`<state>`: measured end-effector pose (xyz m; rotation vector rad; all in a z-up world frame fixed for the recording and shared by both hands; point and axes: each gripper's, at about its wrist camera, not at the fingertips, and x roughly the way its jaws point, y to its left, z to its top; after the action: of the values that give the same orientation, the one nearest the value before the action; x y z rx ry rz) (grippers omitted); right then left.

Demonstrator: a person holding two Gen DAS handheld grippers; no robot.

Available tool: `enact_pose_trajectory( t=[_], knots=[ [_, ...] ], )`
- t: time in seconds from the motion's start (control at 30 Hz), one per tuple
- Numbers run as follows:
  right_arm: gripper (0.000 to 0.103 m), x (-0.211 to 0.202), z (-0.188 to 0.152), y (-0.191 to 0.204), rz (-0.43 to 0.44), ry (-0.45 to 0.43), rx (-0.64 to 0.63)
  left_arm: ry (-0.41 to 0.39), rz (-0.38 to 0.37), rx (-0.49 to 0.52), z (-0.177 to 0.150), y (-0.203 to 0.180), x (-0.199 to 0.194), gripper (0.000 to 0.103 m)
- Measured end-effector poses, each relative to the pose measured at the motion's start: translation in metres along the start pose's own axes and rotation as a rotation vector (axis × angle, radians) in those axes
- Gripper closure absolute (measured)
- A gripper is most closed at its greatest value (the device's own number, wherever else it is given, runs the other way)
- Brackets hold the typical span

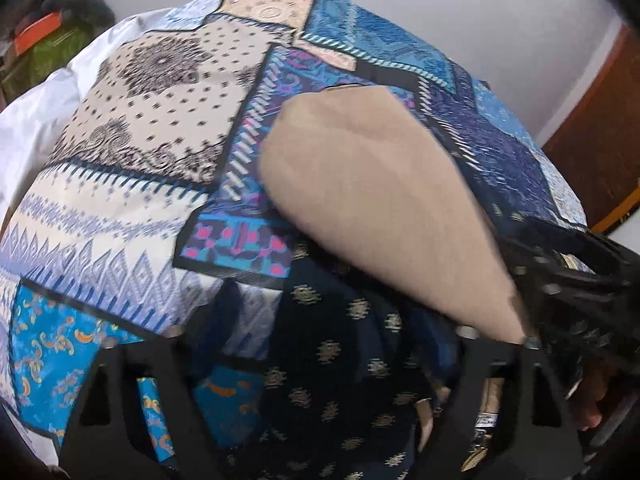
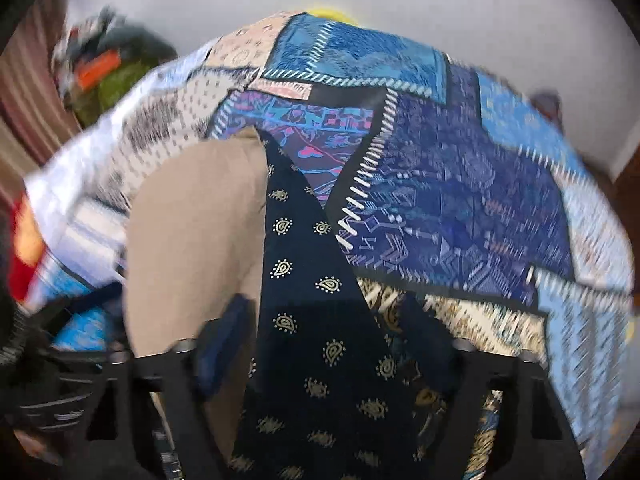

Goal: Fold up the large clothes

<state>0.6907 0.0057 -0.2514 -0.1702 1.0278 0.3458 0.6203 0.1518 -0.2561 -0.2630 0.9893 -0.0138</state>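
I'm looking down both cameras onto a bed covered by a blue, cream and black patchwork-print bedspread [image 1: 132, 208]. On it lies the garment I'm working on — a dark navy cloth with small gold paisley motifs [image 2: 316, 320] and a plain beige lining or panel [image 1: 380, 208] turned up beside it.

In the left wrist view, my left hand-held gripper [image 1: 320, 412] has its two black fingers either side of the navy cloth, which bunches up between them; I cannot tell whether the pads are pressing on it. At the right edge of that view the other black gripper and a bit of a hand show, blurred.

In the right wrist view, my right hand-held gripper [image 2: 320, 404] likewise straddles a hanging fold of the navy cloth, the beige panel just beside its left finger. The picture is smeared — again I cannot tell if the cloth is clamped or merely lying between the fingers.

Beyond the bed a green and orange bundle [image 2: 108, 76] sits against the pale wall.
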Motion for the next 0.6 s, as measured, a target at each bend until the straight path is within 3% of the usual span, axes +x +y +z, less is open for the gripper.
enact_pose_trajectory(
  t=[0.03,0.1,0.17,0.4,0.6],
  knots=[
    [0.055,-0.001,-0.002,0.005,-0.014,-0.017,-0.036,-0.005,-0.012,0.005,0.000,-0.002,0.000,0.050],
    [0.078,-0.004,-0.006,0.009,-0.018,-0.043,-0.049,-0.008,0.010,0.014,0.000,-0.008,-0.001,0.079],
    [0.088,-0.010,-0.012,0.010,-0.008,-0.058,-0.043,0.004,0.025,0.038,0.000,-0.013,-0.003,0.091],
    [0.092,-0.059,-0.033,0.010,0.020,-0.102,-0.054,-0.054,-0.035,0.103,-0.008,-0.027,-0.065,0.093],
    [0.092,-0.132,-0.070,0.006,0.081,-0.147,-0.089,-0.074,-0.090,0.207,-0.045,-0.049,-0.132,0.093]
  ],
)
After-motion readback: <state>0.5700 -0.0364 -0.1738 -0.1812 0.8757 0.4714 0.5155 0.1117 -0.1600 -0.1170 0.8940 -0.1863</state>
